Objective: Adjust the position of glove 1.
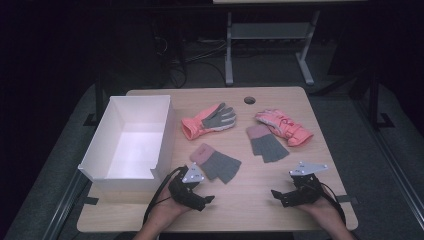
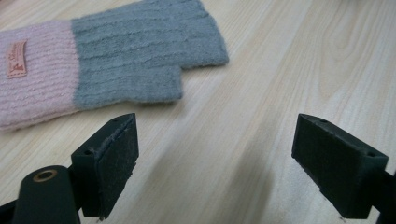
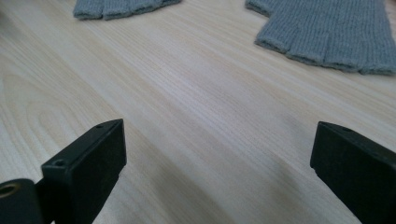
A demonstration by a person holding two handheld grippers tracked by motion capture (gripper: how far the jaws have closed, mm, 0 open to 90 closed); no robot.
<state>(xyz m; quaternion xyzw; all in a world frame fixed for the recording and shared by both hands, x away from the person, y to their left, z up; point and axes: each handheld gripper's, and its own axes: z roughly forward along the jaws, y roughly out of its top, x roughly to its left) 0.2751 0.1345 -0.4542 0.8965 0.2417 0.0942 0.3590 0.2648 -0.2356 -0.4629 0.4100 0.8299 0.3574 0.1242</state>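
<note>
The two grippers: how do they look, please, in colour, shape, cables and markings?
Both the left gripper and the right gripper are black, each with a grey three-cornered plate on top and a black cable trailing toward the person. The jaws are flat, blocky black pads with small holes. No markings can be made out.

Each black hand-held gripper [image 1: 209, 200] carries 2 blocky jaws, a grey triangular plate and, seemingly, a black cable.

Two pink-cuffed grey knit gloves [image 1: 216, 162] [image 1: 266, 142], two coral padded gloves [image 1: 209, 121] [image 1: 284, 126], apparently grey-palmed, white box [image 1: 131, 145].
</note>
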